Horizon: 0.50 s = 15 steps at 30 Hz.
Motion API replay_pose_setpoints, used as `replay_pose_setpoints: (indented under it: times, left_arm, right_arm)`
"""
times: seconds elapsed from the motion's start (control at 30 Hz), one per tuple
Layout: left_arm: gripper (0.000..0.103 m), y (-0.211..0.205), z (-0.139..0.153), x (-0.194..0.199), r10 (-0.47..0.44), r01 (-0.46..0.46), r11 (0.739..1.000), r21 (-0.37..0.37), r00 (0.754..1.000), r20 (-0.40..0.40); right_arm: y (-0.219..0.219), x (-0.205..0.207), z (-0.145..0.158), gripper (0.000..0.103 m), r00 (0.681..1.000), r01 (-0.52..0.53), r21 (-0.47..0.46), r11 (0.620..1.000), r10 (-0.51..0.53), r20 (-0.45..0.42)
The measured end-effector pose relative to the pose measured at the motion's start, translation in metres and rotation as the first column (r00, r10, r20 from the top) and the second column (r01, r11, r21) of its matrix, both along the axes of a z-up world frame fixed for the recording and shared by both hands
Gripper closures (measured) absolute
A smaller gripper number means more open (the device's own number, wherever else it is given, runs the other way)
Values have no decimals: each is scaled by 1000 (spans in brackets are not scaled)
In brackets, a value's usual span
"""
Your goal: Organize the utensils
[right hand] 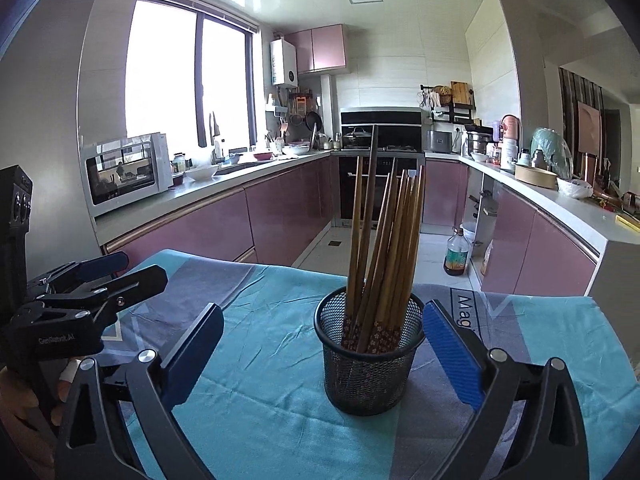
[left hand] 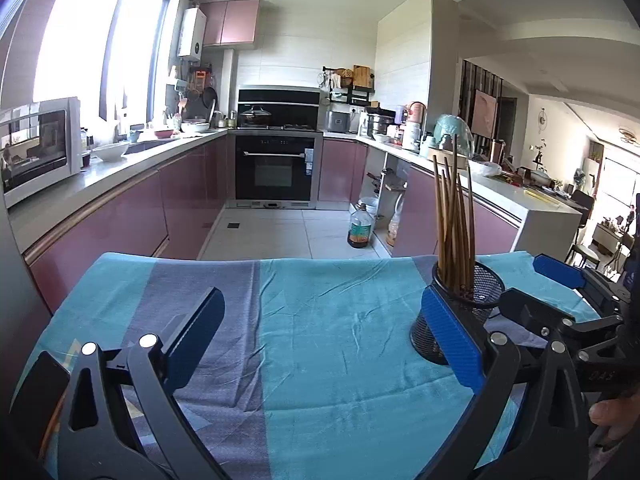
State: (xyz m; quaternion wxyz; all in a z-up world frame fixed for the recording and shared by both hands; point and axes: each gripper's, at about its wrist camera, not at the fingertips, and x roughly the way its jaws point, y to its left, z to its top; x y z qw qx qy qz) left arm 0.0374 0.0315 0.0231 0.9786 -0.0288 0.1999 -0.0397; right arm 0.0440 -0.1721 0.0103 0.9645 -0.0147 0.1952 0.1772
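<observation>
The mesh holder [right hand: 370,364] stands on the cloth-covered table [right hand: 260,412] at the lower centre of the right wrist view, between the spread fingers of the right hand-held gripper [right hand: 320,344], touching neither. The chopsticks [right hand: 384,248] stand in it, leaning against one another. The left hand-held gripper [right hand: 100,280] lies at the left edge. Behind the table, the floor runs to the oven [right hand: 360,192] at centre; the microwave [right hand: 124,172] sits on the counter at left.

A U-shaped kitchen with mauve cabinets [right hand: 208,228] and pale counters. At ten o'clock a tall window [right hand: 188,76] pours in daylight above a white microwave [right hand: 124,172]. At twelve o'clock stands a black oven [left hand: 274,170] under a range hood. The floor [left hand: 276,232] is pale tile. At three o'clock an open living area [left hand: 592,176] glows.
</observation>
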Motion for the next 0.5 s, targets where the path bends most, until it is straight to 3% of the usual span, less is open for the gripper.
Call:
replay_pose_setpoints:
  times: [0.23,0.5]
  left_arm:
    - [6,14,5,-20,67,-67,998,2,994,82]
    - [6,13,10,-35,94,-95,995,5,987,131]
  right_arm:
    - [3,-22,6,7,995,24,25,999,-26,95]
    - [5,-35,10,7,989,26,45,999,-33,143]
